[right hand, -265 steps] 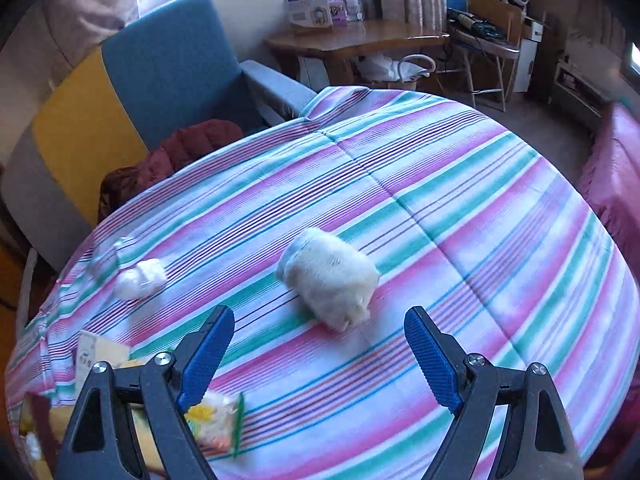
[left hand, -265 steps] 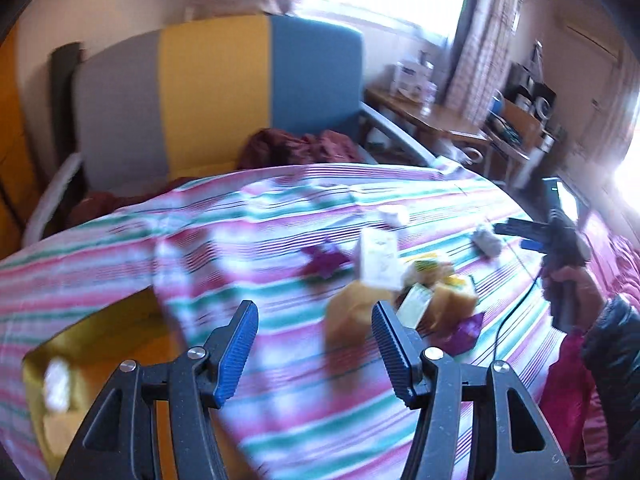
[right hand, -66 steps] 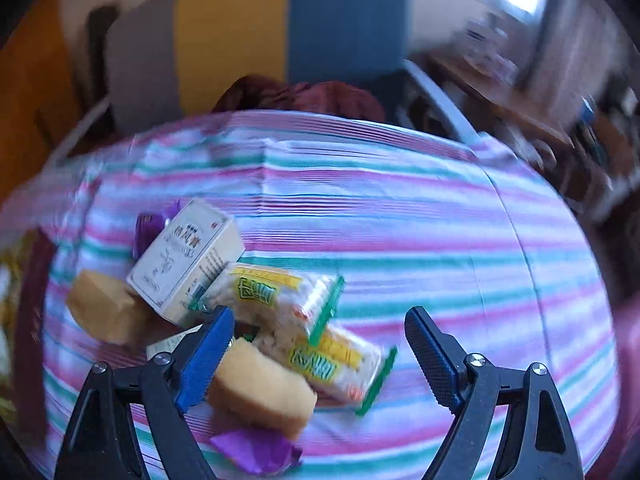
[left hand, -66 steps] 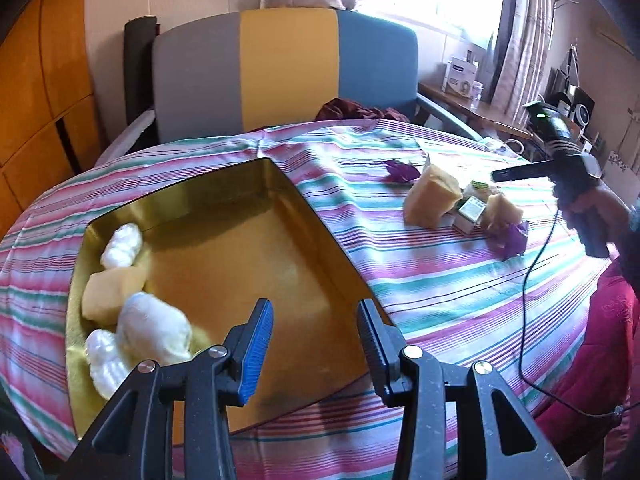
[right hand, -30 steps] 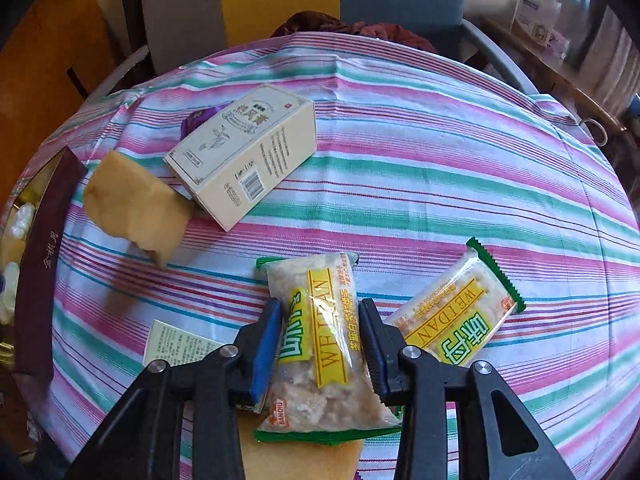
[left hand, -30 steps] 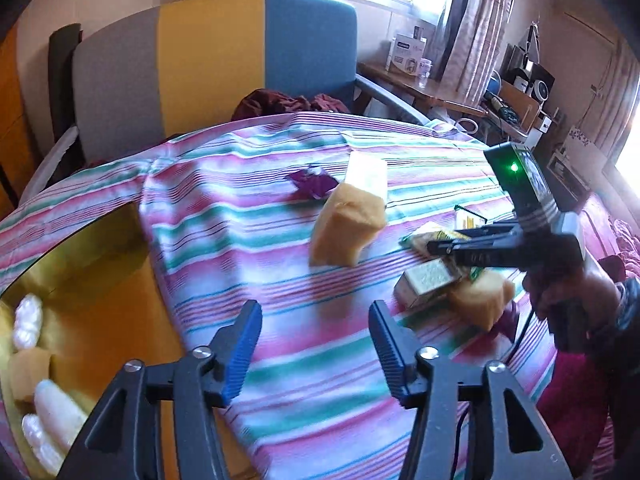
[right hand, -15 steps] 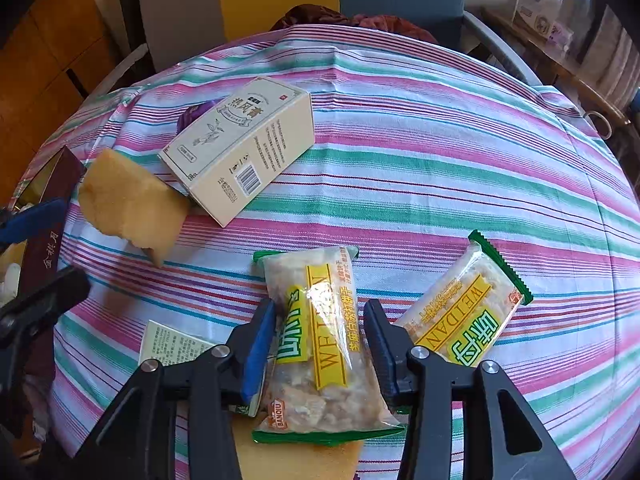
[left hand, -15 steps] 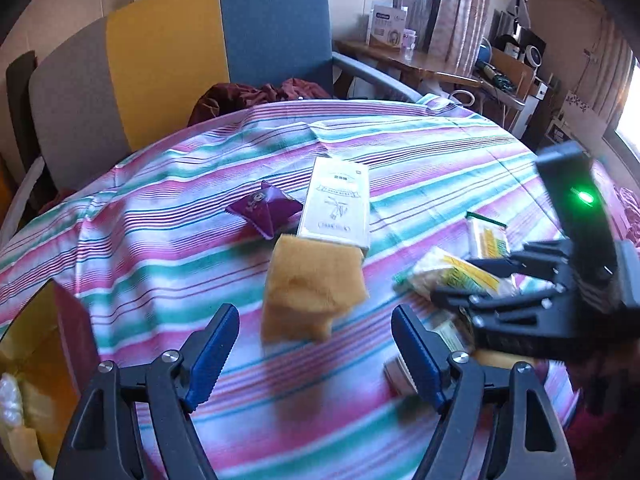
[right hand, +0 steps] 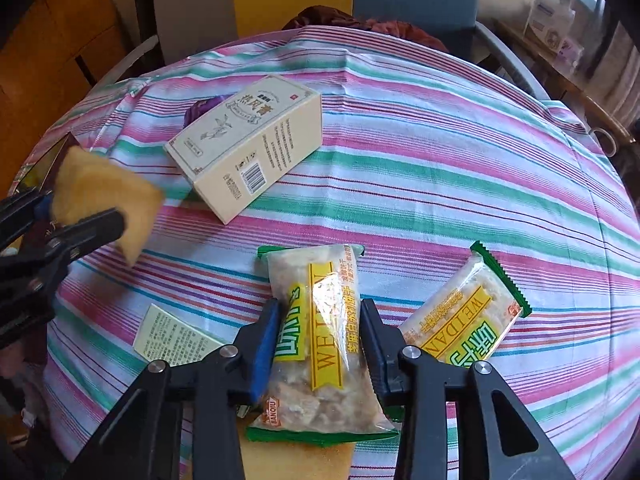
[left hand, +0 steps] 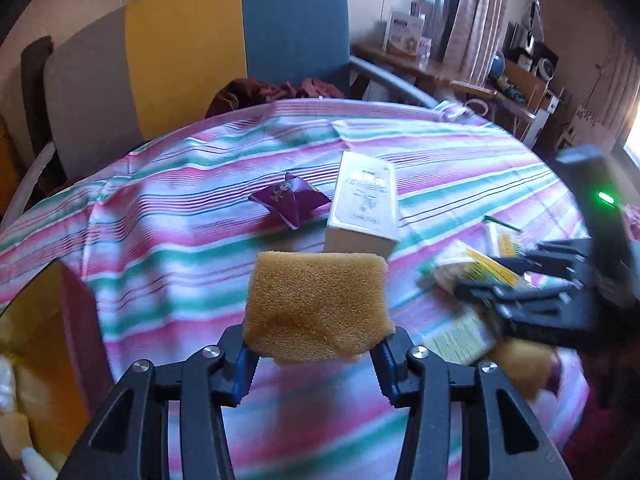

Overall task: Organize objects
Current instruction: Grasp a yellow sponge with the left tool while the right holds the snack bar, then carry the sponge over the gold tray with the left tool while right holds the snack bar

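Now both grips are on. Left gripper (left hand: 316, 354) has just been closing, jaws pinching the yellow sponge (left hand: 316, 304); right gripper (right hand: 318, 338) clamped on the snack packet (right hand: 320, 336) near the worktop's near edge. Lift each straight up before carrying toward the gold tray (left hand: 36, 344) at the left edge. Cream box (right hand: 248, 148), purple wrapper (left hand: 290, 200) and second packet (right hand: 466, 316) crowd the middle; far side lies open.

Right gripper (right hand: 320, 340) jaws clamp snack packet (right hand: 320, 344) on striped bench (right hand: 440, 168); second packet (right hand: 468, 320) just beside; left gripper (right hand: 60, 216) grips sponge (right hand: 100, 196) near box (right hand: 248, 140).
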Tool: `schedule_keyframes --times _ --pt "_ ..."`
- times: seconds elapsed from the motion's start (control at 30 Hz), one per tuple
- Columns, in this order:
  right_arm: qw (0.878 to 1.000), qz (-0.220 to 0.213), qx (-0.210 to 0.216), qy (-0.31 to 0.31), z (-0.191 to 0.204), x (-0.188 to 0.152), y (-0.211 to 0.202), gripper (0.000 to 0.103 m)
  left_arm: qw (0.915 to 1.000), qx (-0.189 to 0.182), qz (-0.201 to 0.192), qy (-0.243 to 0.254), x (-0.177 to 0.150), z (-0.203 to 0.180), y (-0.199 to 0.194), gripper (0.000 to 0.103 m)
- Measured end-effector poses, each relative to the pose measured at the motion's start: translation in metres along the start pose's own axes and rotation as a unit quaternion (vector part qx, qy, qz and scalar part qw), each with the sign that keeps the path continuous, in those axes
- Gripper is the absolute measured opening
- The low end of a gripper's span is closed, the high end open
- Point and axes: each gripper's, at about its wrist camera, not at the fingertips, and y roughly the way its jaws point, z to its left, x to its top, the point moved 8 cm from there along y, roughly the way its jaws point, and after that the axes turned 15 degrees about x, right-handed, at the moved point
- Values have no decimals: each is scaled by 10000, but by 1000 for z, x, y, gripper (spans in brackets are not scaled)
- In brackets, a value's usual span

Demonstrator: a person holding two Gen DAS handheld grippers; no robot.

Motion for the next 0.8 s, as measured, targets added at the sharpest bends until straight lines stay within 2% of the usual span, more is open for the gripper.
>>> schedule_keyframes --times 0.13,0.3,0.37,0.5,0.6,0.73,0.8 --pt "9994 -269 154 152 -1 6 -8 40 9995 22 -280 -143 -13 17 -39 49" --pt "9982 -460 285 255 -1 10 -12 40 9982 100 -446 -396 -28 46 -73 49" --pt "9984 -461 199 278 -3 10 -11 40 9968 140 -481 -624 -37 67 -87 49" --pt "9986 -445 8 281 -7 8 -10 40 9911 490 -482 -1140 -62 128 -112 49" --pt "9983 -496 -131 283 -11 10 -11 40 9819 974 -464 -1559 -92 187 -132 49" --pt "9979 -530 -249 266 -13 11 -13 40 9636 1564 -303 -2149 -145 266 -158 49" --pt "9978 -539 -290 246 -13 11 -13 40 9575 1763 -222 -2271 -165 287 -163 49"
